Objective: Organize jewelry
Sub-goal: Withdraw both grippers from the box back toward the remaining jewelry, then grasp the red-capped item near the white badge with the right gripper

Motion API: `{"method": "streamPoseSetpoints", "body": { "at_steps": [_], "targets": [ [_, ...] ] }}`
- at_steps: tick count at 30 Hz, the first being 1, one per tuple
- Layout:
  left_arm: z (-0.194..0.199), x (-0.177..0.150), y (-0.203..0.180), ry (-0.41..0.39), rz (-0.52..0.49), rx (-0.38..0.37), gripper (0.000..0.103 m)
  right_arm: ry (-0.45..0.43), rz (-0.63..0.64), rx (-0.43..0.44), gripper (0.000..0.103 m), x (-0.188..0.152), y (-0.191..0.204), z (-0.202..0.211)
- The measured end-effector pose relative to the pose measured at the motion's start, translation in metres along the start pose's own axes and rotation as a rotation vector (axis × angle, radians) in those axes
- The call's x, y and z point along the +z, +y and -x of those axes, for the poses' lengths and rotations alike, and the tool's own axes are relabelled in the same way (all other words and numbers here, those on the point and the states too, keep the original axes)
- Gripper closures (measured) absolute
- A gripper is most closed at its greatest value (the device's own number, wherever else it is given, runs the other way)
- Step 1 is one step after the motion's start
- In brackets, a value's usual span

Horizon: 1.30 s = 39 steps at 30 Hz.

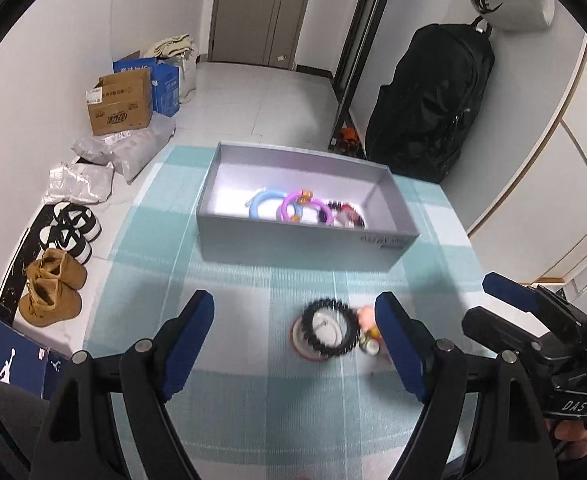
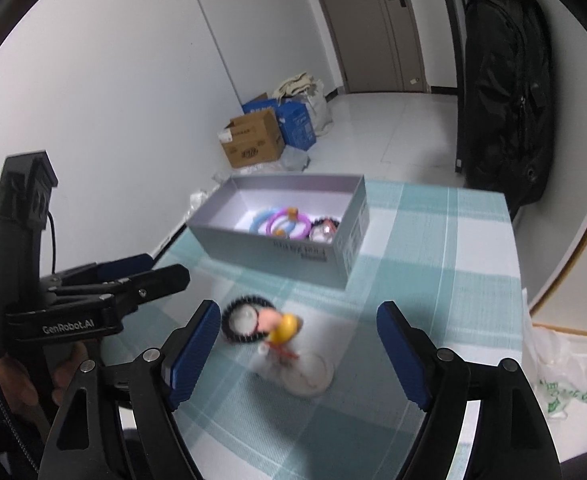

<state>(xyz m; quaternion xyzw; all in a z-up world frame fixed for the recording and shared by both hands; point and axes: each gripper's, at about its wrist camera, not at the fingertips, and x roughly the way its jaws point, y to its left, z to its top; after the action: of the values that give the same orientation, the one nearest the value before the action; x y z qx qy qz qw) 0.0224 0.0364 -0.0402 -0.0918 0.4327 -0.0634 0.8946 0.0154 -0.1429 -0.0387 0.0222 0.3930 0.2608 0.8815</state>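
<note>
A grey open box (image 1: pixel 301 242) (image 2: pixel 277 250) stands on the checked tablecloth. In it lie a blue ring (image 1: pixel 262 203), a purple bracelet (image 1: pixel 293 205) (image 2: pixel 289 224) and a dark red-white piece (image 1: pixel 349 216). In front of the box a black beaded bracelet (image 1: pixel 330 332) (image 2: pixel 245 320) lies over a small white disc, beside a yellow-pink toy piece (image 2: pixel 283 326) (image 1: pixel 369 324). My left gripper (image 1: pixel 295 340) is open, just short of the black bracelet. My right gripper (image 2: pixel 299 350) is open above the toy piece. Each gripper shows at the edge of the other's view.
The table (image 1: pixel 253 280) has a teal checked cloth. Left of it on the floor are shoes (image 1: pixel 53 288), grey parcels and cardboard boxes (image 1: pixel 119 102). A black backpack (image 1: pixel 429 100) hangs behind the table. A plastic bag (image 2: pixel 561 376) lies at the table's right edge.
</note>
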Motion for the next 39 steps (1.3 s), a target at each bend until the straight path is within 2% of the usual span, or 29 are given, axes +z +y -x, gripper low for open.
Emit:
{"method": "streamPoseSetpoints", "body": {
  "at_steps": [10,14,16,20,22,27,30,36,39],
  "targets": [
    [-0.004,-0.016,-0.005,0.004,-0.033,0.03,0.023,0.042,0.024,0.001,0.023,-0.022,0.006,-0.008],
    [-0.003,-0.019,-0.005,0.011,-0.034,0.022,0.023,0.076,0.024,-0.03,0.025,-0.027,0.007,-0.016],
    [-0.004,-0.021,-0.005,0.023,-0.046,0.03,0.023,0.088,0.03,-0.029,0.036,-0.028,0.009,-0.02],
    [-0.008,-0.023,-0.003,0.055,-0.043,0.025,0.023,0.126,0.063,-0.021,0.046,-0.03,0.017,-0.033],
    [-0.009,-0.024,-0.001,0.067,-0.047,0.019,0.023,0.142,0.071,-0.014,0.056,-0.03,0.019,-0.039],
    [-0.014,-0.024,0.003,0.099,-0.032,0.002,0.023,0.166,0.094,-0.017,0.066,-0.031,0.024,-0.049],
    [-0.015,-0.024,0.003,0.111,-0.024,-0.015,0.023,0.168,0.112,-0.009,0.068,-0.032,0.026,-0.05],
    [-0.017,-0.028,-0.005,0.128,-0.056,-0.018,0.023,0.171,0.143,-0.03,0.079,-0.031,0.03,-0.055],
    [-0.018,-0.029,-0.006,0.139,-0.062,-0.029,0.023,0.172,0.145,-0.032,0.081,-0.031,0.03,-0.056]
  ]
}}
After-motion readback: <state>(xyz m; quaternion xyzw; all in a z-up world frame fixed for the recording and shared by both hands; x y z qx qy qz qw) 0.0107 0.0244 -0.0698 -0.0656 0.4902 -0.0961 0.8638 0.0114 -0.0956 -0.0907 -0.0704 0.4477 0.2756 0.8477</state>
